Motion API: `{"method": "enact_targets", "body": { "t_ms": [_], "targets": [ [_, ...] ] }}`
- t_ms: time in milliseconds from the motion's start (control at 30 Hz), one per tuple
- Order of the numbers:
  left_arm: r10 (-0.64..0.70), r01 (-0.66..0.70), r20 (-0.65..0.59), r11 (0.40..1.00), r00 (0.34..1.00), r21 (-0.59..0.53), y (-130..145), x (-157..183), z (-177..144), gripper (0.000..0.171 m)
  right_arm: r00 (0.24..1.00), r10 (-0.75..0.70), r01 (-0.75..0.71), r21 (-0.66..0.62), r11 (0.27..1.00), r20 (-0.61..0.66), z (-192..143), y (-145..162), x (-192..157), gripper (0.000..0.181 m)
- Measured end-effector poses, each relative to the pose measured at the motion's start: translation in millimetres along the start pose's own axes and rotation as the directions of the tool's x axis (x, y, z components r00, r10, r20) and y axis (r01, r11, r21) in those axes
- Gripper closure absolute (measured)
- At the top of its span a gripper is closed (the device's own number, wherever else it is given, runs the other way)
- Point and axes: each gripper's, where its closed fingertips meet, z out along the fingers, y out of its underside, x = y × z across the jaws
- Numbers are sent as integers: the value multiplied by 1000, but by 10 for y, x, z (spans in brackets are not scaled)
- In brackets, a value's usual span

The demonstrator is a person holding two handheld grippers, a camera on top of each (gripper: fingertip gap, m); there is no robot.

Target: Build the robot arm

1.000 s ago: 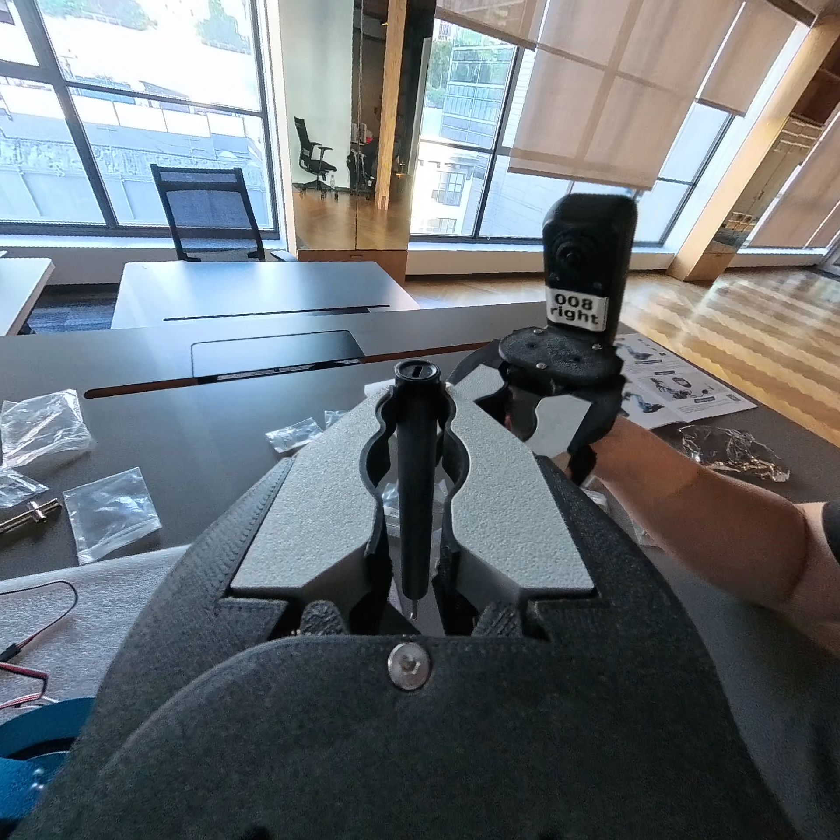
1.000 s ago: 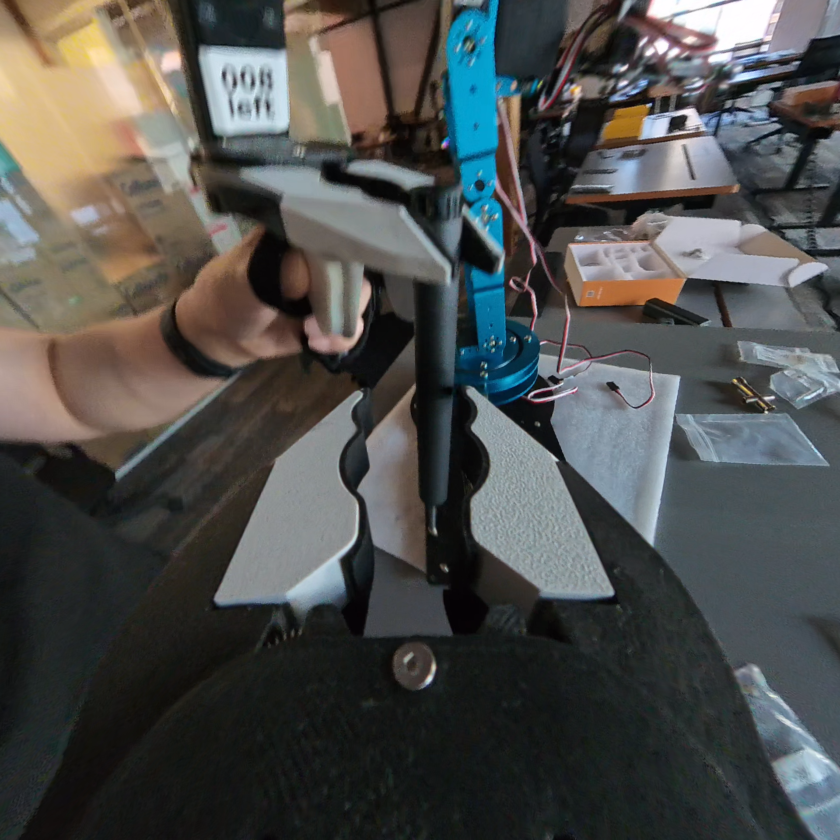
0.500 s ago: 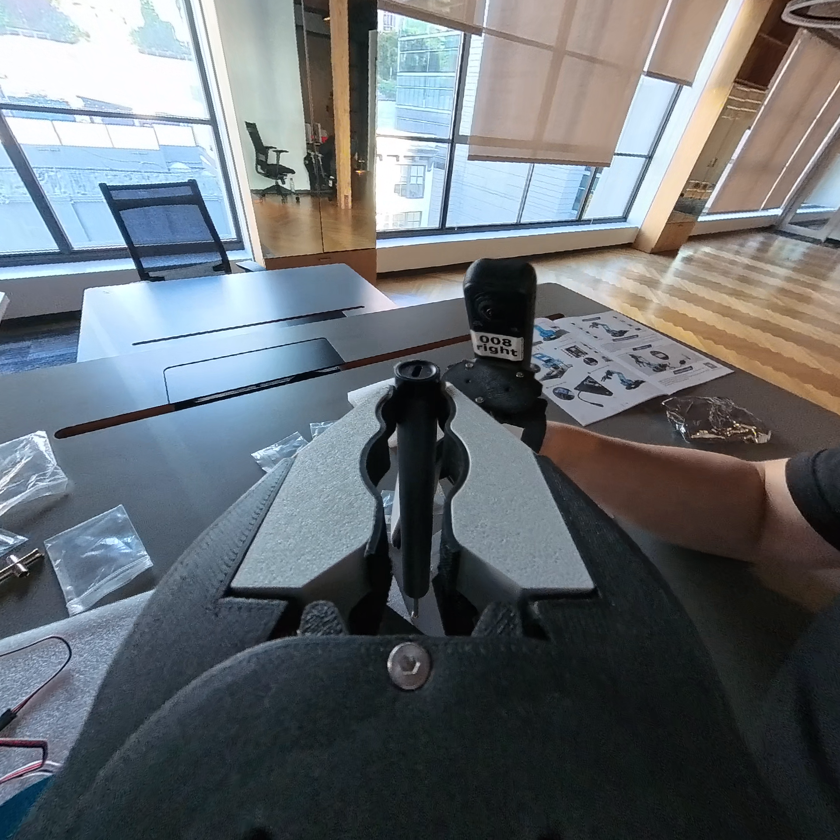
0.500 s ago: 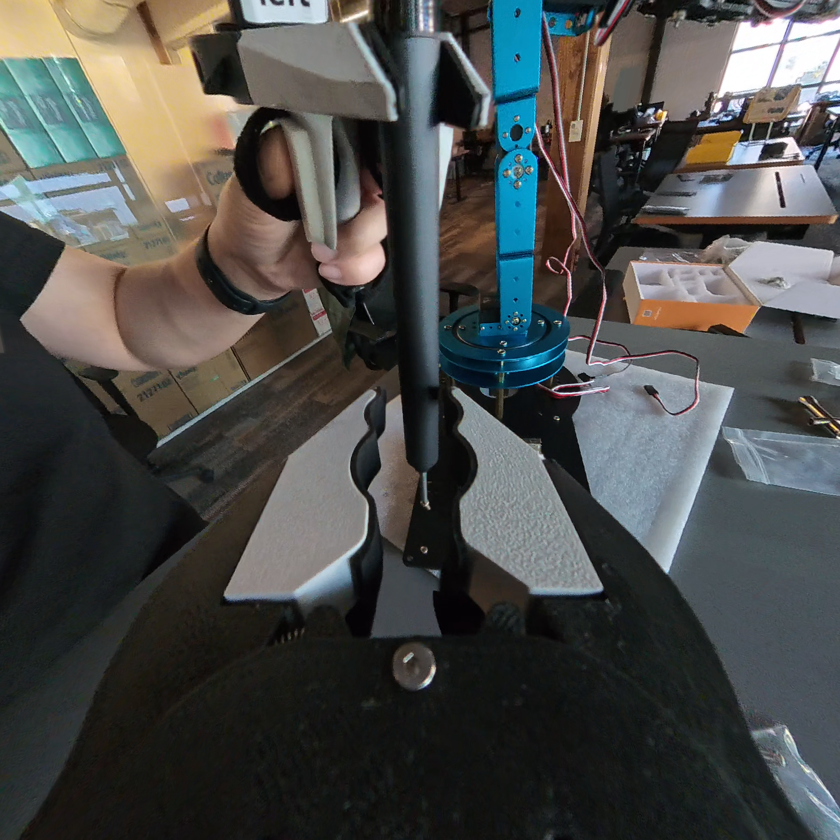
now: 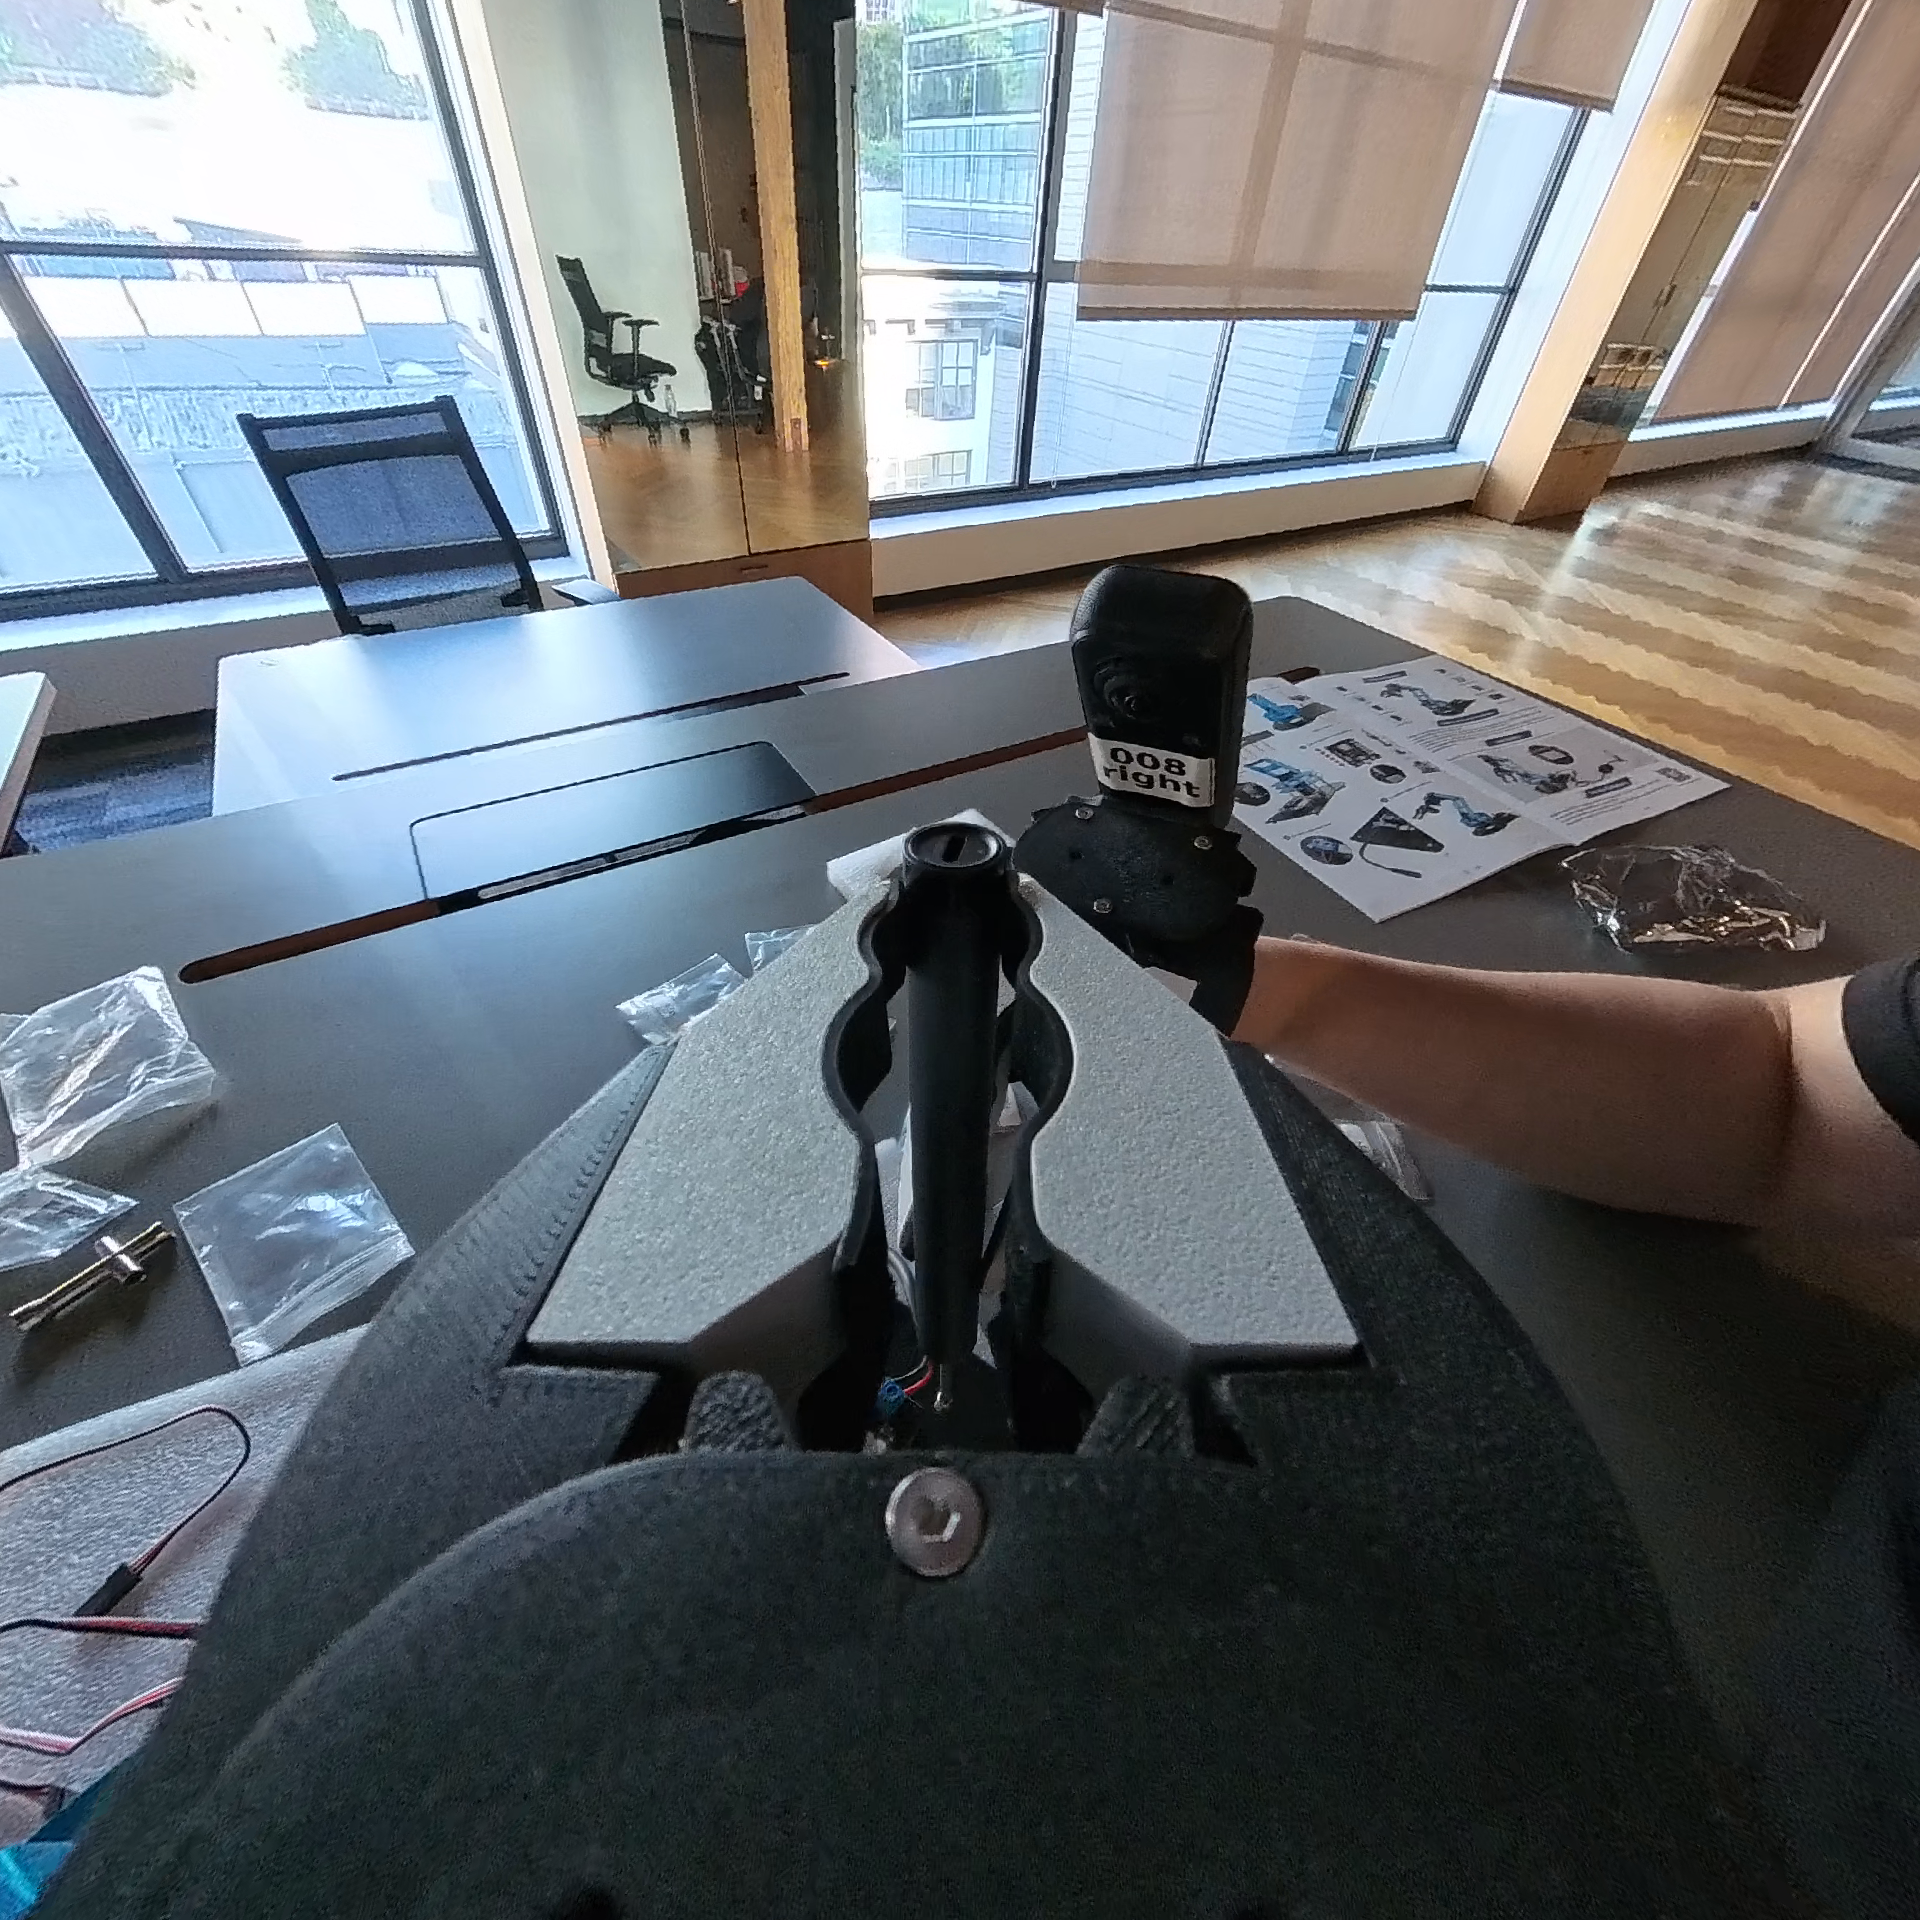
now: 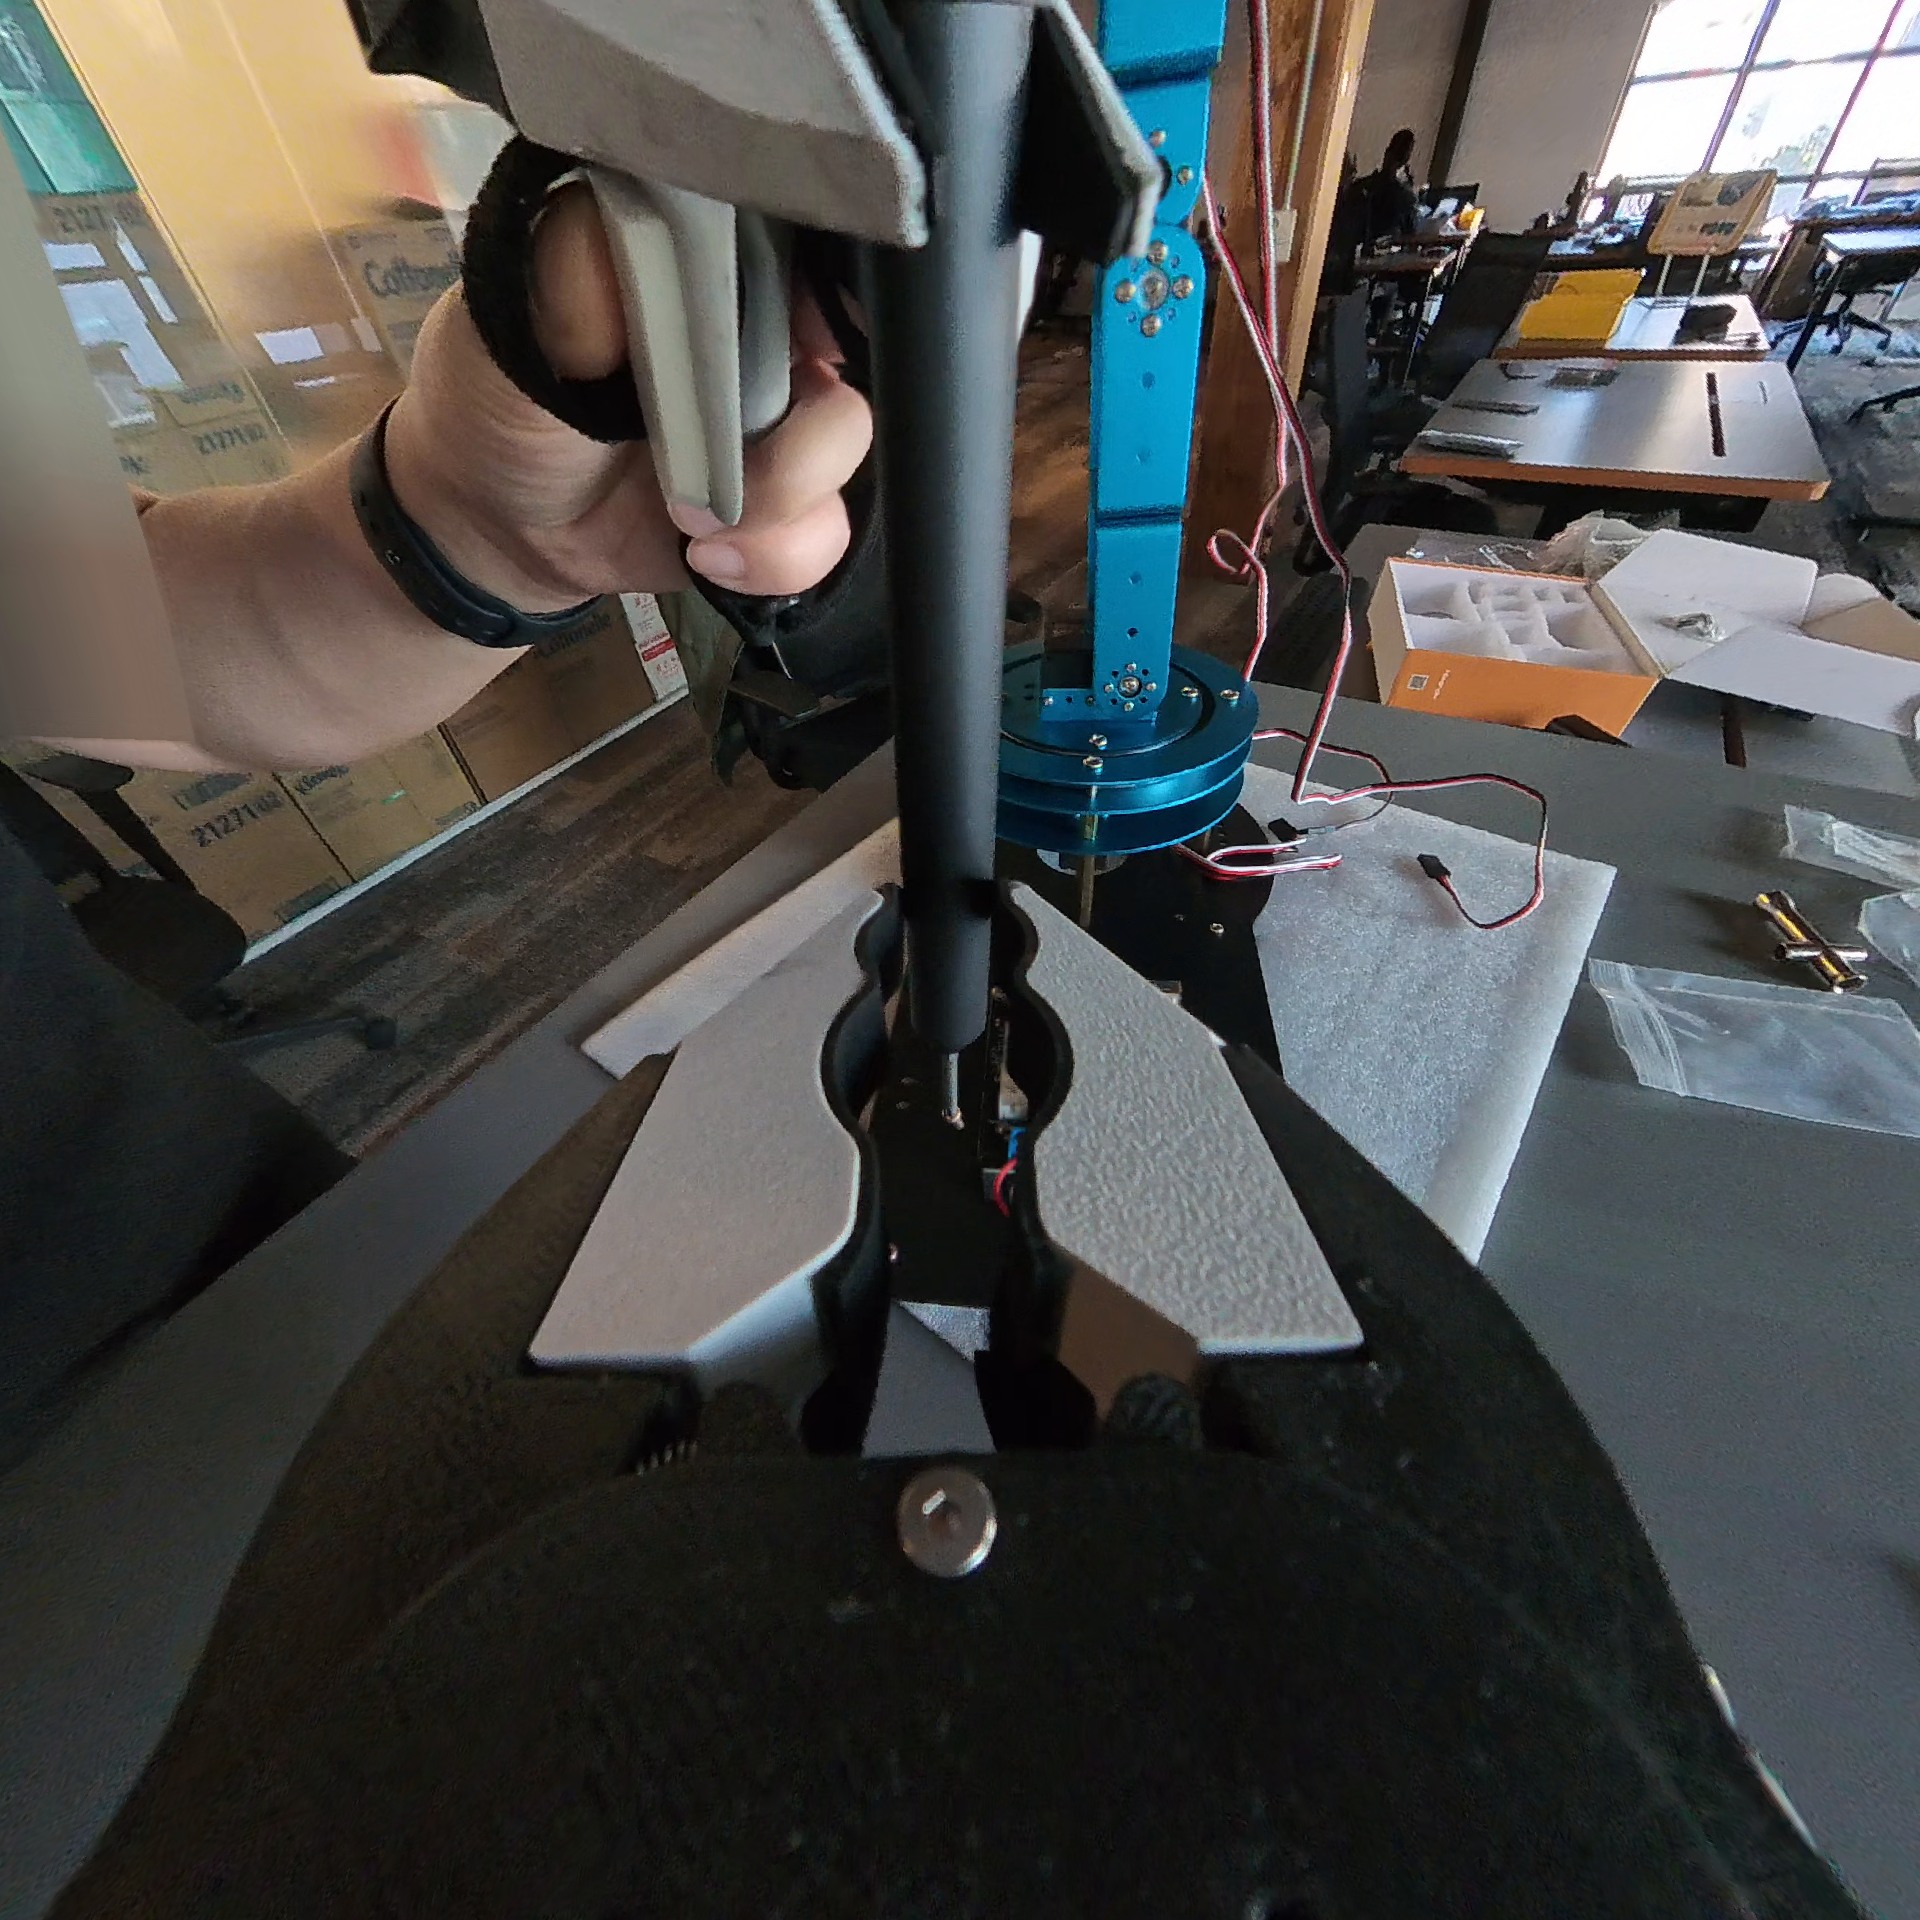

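Observation:
My left gripper (image 5: pixel 954 894) is shut on a black pen-shaped screwdriver (image 5: pixel 948 1091), which runs back between the fingers with its tip near the palm. In the right wrist view the left gripper (image 6: pixel 977 125) holds this screwdriver (image 6: pixel 951 582) upright, with the bit resting on or just above a black plate (image 6: pixel 935 1226). My right gripper (image 6: pixel 948 904) is shut on that plate. A small part with red and blue wires (image 6: pixel 1006 1169) sits on the plate by the right finger. The right gripper's body (image 5: pixel 1143 883) shows just beyond the left fingers, which hide its fingertips.
A blue robot arm (image 6: pixel 1138 416) on a blue turntable (image 6: pixel 1122 727) stands on a black base over white foam (image 6: pixel 1403 997), with servo wires trailing. Plastic bags (image 6: pixel 1756 1039), a cross wrench (image 6: pixel 1813 945), an orange box (image 6: pixel 1507 644), an instruction sheet (image 5: pixel 1455 769) and a foil bag (image 5: pixel 1694 899) lie on the dark table. My hands' fingertips stand some 10 cm from each other.
The right gripper has come down toward the table and nearer the blue turntable, still holding the plate. The left gripper has brought the screwdriver upright, its bit down at the plate.

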Motion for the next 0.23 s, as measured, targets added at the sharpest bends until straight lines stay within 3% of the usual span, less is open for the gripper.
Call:
{"method": "enact_targets", "body": {
  "t_ms": [233],
  "targets": [
    [-23, 23, -1, 1000, 1000, 4, 81, -86, 4, 156, 1000, 22, -22, -6, 1000, -12, 26, 81, 62, 165]
  ]
}}
